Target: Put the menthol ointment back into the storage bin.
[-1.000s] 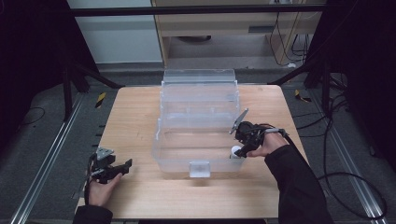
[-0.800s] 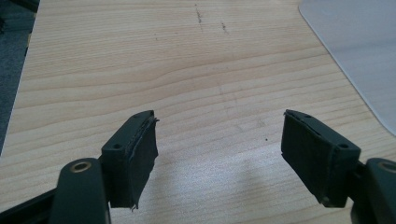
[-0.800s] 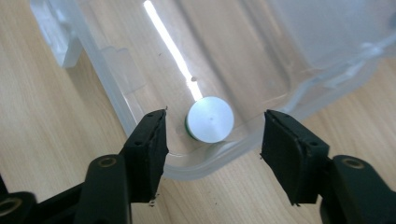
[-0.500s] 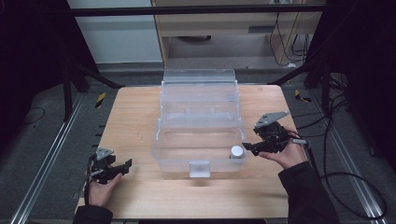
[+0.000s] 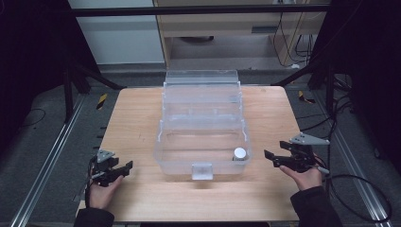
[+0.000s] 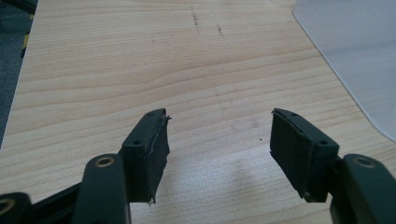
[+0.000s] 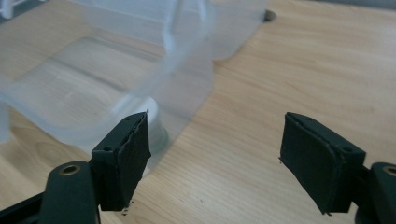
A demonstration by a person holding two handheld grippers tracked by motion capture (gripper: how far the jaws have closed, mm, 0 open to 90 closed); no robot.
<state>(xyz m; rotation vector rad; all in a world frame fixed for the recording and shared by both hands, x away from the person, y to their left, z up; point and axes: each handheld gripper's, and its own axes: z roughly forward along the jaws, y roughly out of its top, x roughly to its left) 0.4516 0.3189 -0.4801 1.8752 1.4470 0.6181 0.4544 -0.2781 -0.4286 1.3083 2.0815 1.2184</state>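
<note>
Right tongs apparently beside cap

Left gripper: two black jaws rise from the bottom of the frame, spread wide, nothing between them. Pad on the left-hand jaw frayed at its edge. Beneath them, a pale wooden table with faint dark marks near top centre. Clear plastic box occupies the upper right corner.

Black sleeves are worn on both forearms. Each gripper, the left gripper and the right gripper, is built in black, topped by a grey three-cornered plate at its 12 o'clock. Brass-ringed screw holes are seen on the jaws; frayed black pads line them. A black cable is trailed.
</note>
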